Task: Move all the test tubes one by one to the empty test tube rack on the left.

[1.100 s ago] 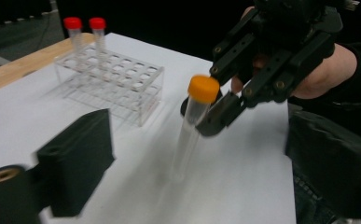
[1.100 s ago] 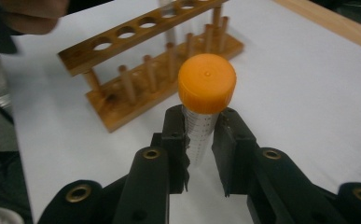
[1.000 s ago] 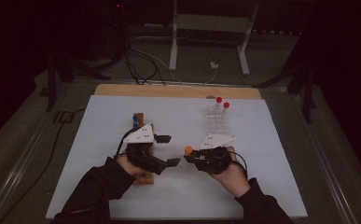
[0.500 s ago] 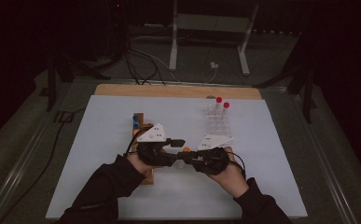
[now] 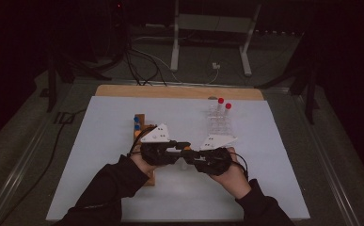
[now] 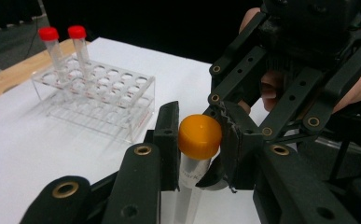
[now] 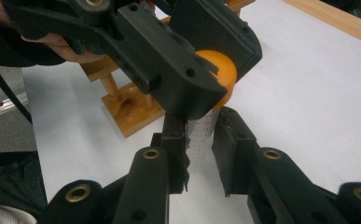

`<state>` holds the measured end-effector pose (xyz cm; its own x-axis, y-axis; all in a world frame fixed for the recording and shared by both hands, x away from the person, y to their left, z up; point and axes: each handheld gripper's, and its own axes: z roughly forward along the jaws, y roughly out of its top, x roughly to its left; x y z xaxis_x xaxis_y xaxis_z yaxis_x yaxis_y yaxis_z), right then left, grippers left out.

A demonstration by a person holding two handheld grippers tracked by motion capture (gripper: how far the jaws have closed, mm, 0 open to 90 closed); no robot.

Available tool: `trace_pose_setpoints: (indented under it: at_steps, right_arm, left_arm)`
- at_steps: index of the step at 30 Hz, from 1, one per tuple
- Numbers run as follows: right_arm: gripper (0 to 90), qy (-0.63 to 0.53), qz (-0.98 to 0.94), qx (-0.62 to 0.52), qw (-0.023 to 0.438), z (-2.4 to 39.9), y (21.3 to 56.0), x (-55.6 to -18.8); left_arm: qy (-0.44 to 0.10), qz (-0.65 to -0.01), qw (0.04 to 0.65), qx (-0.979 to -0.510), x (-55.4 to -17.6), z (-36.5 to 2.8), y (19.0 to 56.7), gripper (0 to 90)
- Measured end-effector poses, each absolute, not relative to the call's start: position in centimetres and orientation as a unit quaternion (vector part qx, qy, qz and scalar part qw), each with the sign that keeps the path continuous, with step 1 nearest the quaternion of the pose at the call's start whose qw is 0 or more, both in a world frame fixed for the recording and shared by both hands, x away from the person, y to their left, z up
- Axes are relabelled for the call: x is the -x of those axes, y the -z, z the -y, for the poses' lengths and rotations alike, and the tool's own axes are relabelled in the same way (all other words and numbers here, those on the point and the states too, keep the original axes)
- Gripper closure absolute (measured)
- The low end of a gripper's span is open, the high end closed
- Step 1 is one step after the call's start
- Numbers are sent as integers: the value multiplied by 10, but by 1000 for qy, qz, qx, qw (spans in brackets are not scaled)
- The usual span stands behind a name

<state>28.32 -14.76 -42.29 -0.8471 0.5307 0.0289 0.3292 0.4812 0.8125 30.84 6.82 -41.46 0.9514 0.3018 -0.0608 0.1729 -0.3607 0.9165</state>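
Both grippers meet over the white mat (image 5: 273, 188), near its middle. Right gripper (image 7: 200, 151) pinches the clear tube (image 7: 199, 135) by its body. Left gripper (image 6: 197, 140) has just been closing and now clamps the tube's orange cap (image 6: 199, 136), jaws pressed on both sides. In the high view the cap (image 5: 186, 147) sits between the two grippers. Clear rack (image 6: 99, 95) with two red-capped tubes (image 6: 64, 46) stands well apart, further back. Wooden stand (image 7: 129, 105) just beside the left hand (image 5: 142, 162).

orange cap (image 6: 199, 136), red caps (image 6: 48, 33), white mat (image 5: 99, 141)
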Motion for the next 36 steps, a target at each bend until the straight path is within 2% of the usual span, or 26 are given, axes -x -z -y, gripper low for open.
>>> trace_pose_setpoints:
  at_steps: [2,5,12,13,15,16,17,19,20,21,22,23,24,25,29,36]
  right_arm:
    - [696,-449,-850,-251,113,149,422,-283]
    - [597,-462,-840,-254,128,155,419,-281]
    - [478,-483,-821,-270,143,171,415,-279]
    - [415,-489,-813,-277,150,177,415,-279]
    - [356,-496,-805,-287,155,183,415,-280]
    - [356,-496,-805,-287,155,183,415,-280]
    - [293,-501,-796,-301,157,188,415,-281]
    - [233,-506,-790,-308,158,192,416,-282]
    - [233,-506,-790,-308,158,192,416,-282]
    - [172,-508,-785,-318,161,195,416,-282]
    - [172,-508,-785,-318,161,195,416,-282]
    - [113,-507,-784,-319,164,198,415,-283]
    - [113,-507,-784,-319,164,198,415,-283]
    - [62,-509,-784,-316,160,200,415,-283]
    - [0,-509,-783,-319,161,203,414,-283]
    - [0,-512,-780,-321,163,205,413,-283]
  left_arm:
    - [-61,-146,548,-821,-309,-71,412,715]
    - [-71,-148,550,-819,-310,-78,405,717]
    - [-96,-160,558,-808,-312,-98,394,717]
    - [-100,-163,559,-807,-313,-101,392,717]
    - [-108,-172,561,-803,-315,-112,387,717]
    - [-108,-172,561,-803,-315,-112,387,718]
    - [-111,-175,561,-801,-316,-116,385,717]
    - [-123,-183,557,-801,-316,-126,382,718]
    - [-123,-183,557,-801,-316,-126,382,718]
    - [-128,-189,557,-799,-316,-133,380,718]
    - [-128,-189,557,-799,-316,-133,380,718]
    - [-131,-192,556,-798,-316,-136,379,718]
    - [-134,-196,556,-796,-316,-140,379,718]
    - [-138,-201,556,-794,-316,-146,378,718]
    - [-147,-212,556,-790,-315,-156,377,718]
    - [-160,-226,553,-785,-315,-171,374,718]
